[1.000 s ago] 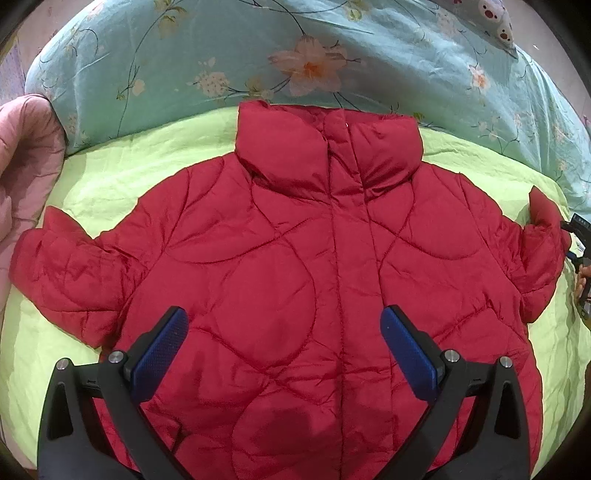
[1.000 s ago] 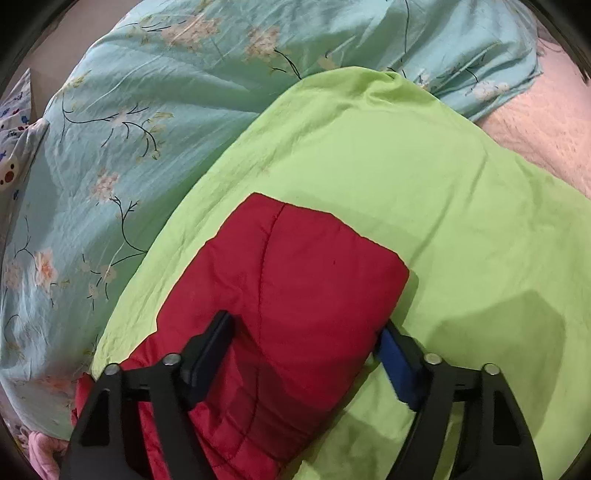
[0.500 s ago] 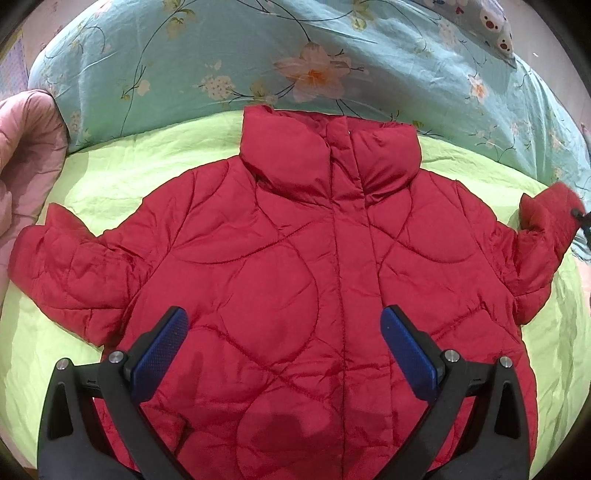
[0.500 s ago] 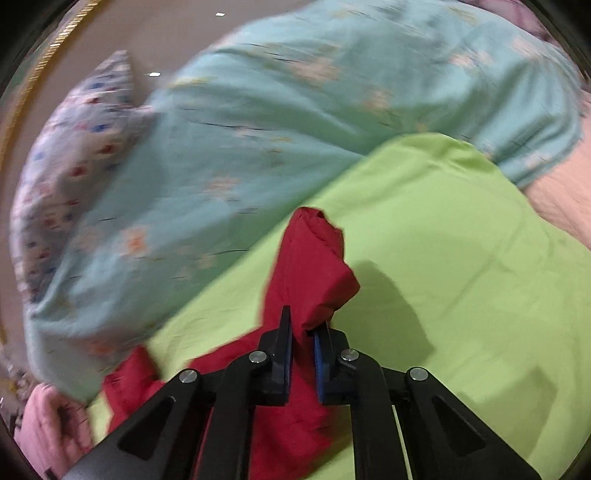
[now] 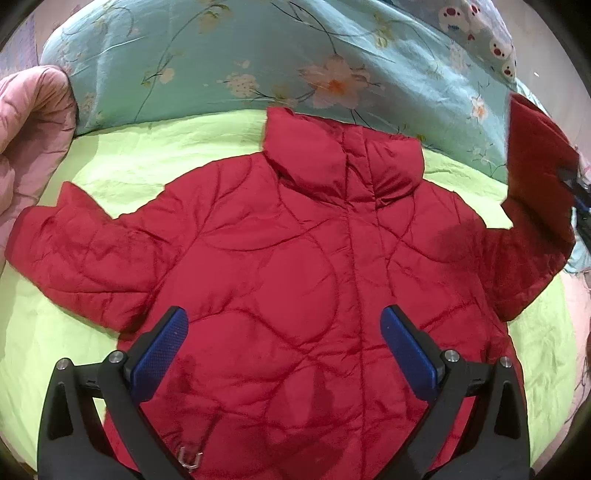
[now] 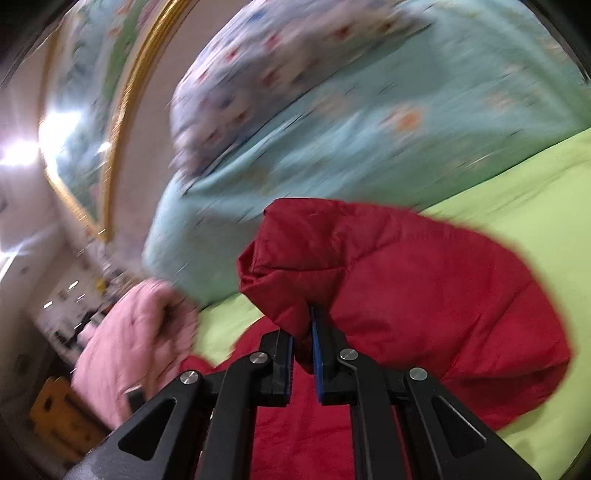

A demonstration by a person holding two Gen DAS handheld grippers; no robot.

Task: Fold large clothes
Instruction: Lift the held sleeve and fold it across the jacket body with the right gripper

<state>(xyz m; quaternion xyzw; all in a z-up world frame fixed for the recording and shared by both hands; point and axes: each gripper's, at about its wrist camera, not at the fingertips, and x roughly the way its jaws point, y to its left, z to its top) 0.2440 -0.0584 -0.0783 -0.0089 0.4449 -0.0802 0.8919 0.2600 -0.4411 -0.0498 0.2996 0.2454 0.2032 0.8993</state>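
Jacket (image 5: 295, 266), one red quilted piece, lay front-up and zipped across the middle of the left wrist frame, on a lime-green sheet (image 5: 155, 147), collar toward the top. We counted two sleeves: one (image 5: 74, 236) lay flat at the left of the frame, the other (image 5: 532, 184) stood lifted at the right edge.

In the right wrist view our right gripper (image 6: 303, 343) had its jaws pressed together on that raised sleeve's cuff (image 6: 291, 295), a fold of red fabric pinched between the blue pads. Our left gripper (image 5: 284, 350) hung over the lower body of the jacket, jaws spread wide, nothing between them.

We judged the step to be the first sleeve fold, with the cuff up and not yet laid down. The next move called for carrying it inward across the chest and setting it flat before letting go; puffy fill would likely spring back unless pressed.

Around it we counted one teal floral quilt (image 5: 221, 66) along the top, one patterned pillow (image 5: 476, 29) at upper right, and one pink quilted cover (image 5: 29, 125) at upper left.
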